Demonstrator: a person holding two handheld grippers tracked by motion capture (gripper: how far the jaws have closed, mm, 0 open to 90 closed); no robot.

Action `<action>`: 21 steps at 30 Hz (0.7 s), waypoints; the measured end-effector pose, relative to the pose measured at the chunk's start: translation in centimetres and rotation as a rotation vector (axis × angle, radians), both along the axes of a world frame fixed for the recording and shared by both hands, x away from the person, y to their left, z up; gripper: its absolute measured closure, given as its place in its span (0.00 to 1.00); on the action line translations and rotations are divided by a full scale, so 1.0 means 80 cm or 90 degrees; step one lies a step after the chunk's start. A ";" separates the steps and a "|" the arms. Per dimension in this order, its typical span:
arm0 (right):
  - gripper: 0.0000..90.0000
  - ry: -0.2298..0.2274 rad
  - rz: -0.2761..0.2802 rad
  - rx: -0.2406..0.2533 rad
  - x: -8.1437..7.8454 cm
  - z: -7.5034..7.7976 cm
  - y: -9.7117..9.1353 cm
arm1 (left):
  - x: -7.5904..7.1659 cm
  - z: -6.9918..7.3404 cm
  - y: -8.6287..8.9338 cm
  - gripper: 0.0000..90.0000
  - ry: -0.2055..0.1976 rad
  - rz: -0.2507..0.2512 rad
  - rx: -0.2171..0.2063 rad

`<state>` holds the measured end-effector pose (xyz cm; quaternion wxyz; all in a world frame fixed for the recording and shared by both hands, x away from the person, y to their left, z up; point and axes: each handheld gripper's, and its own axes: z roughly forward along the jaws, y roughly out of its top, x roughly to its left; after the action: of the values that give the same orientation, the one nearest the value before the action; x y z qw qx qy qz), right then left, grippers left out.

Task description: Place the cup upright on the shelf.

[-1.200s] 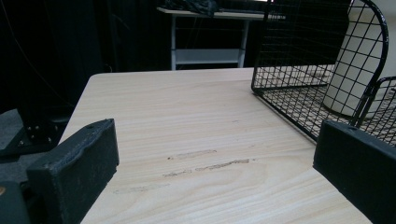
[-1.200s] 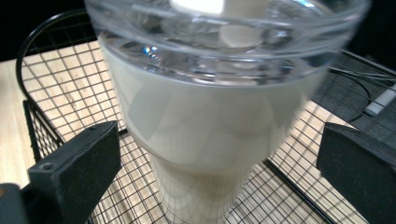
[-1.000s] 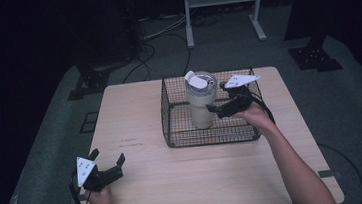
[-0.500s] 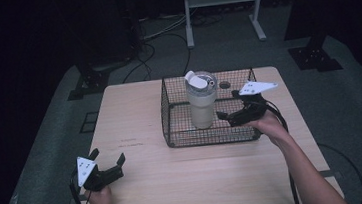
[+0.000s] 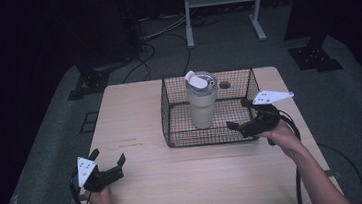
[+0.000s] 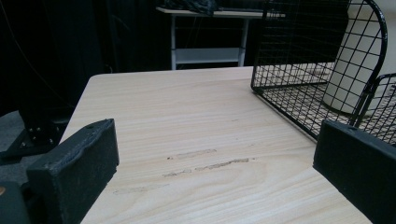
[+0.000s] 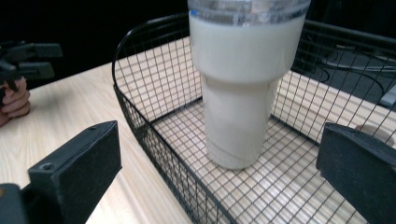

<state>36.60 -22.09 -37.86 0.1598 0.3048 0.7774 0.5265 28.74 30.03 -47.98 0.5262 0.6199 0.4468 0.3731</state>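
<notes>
**Tumbler upright in wire basket, both grippers wide and empty**

Inside the wire basket point(image 5: 212, 129), toward its middle, a cream tumbler point(image 5: 203, 105) stands upright on the mesh floor, clear lid on top. From the right gripper view the tumbler point(image 7: 243, 88) has open mesh all round its base and touches none of the basket walls point(image 7: 140, 116).

The basket sits on the far half of a wooden table point(image 5: 134, 111), its back wall close to the far table edge. Bare tabletop lies to the basket's left and along the whole near side.

Right gripper point(image 5: 245, 116) is held at the basket's near right corner, jaws spread wide, one over the basket rim, the other outside it. It grips nothing; whether it brushes the wire cannot be told. In its own view the tumbler stands between and beyond the two jaws, well apart from both.

Left gripper point(image 5: 108, 161) rests at the near left corner of the table, well apart from the basket. Its jaws are likewise spread wide with bare tabletop point(image 6: 196, 140) between them, gripping nothing. The basket corner point(image 6: 322, 84) shows ahead to its right.
</notes>
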 end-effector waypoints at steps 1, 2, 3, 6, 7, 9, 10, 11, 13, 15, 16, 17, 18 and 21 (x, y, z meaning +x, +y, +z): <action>0.00 0.002 0.002 0.001 -0.001 -0.001 -0.001 | 0.000 0.000 0.000 0.00 0.000 -0.001 0.000; 0.00 0.005 0.002 0.003 -0.002 -0.002 -0.002 | 0.000 0.000 0.000 0.00 0.001 -0.001 0.001; 0.00 0.004 0.002 0.003 -0.003 -0.003 -0.004 | 0.000 0.000 -0.001 0.00 0.001 0.000 0.002; 0.00 0.008 0.002 0.007 -0.006 -0.005 -0.008 | 0.000 0.000 -0.001 0.00 0.001 0.000 0.002; 0.00 0.010 0.002 0.009 -0.007 -0.005 -0.009 | 0.000 0.000 -0.001 0.00 0.001 0.000 0.002; 0.00 0.009 0.002 0.004 -0.009 -0.005 -0.010 | 0.000 0.000 0.000 0.00 0.001 0.000 0.002; 0.00 0.009 0.001 0.004 -0.010 -0.005 -0.011 | 0.000 0.000 -0.001 0.00 0.001 0.000 0.002; 0.00 0.010 0.000 0.006 -0.010 -0.005 -0.012 | 0.000 0.000 -0.001 0.00 0.000 0.000 0.003; 0.00 0.010 -0.002 0.006 -0.012 -0.006 -0.015 | 0.000 0.000 0.000 0.00 0.000 0.000 0.003; 0.00 0.012 -0.003 0.004 -0.014 -0.007 -0.017 | 0.000 0.000 0.000 0.00 0.001 0.000 0.003; 0.00 0.016 -0.004 0.001 -0.015 -0.008 -0.018 | 0.000 0.000 -0.001 0.00 0.001 0.000 0.002; 0.00 0.020 -0.004 -0.001 -0.017 -0.009 -0.019 | 0.000 0.000 -0.001 0.00 0.000 0.000 0.002; 0.00 0.023 -0.004 0.002 -0.018 -0.010 -0.020 | 0.000 0.000 -0.001 0.00 0.000 0.001 0.001; 0.00 0.025 0.000 0.005 -0.024 -0.015 -0.022 | 0.000 0.000 -0.001 0.00 0.002 0.002 0.000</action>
<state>34.69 -23.87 -39.03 0.1436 0.3159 0.7783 0.5232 28.71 29.98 -47.96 0.5250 0.6198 0.4484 0.3730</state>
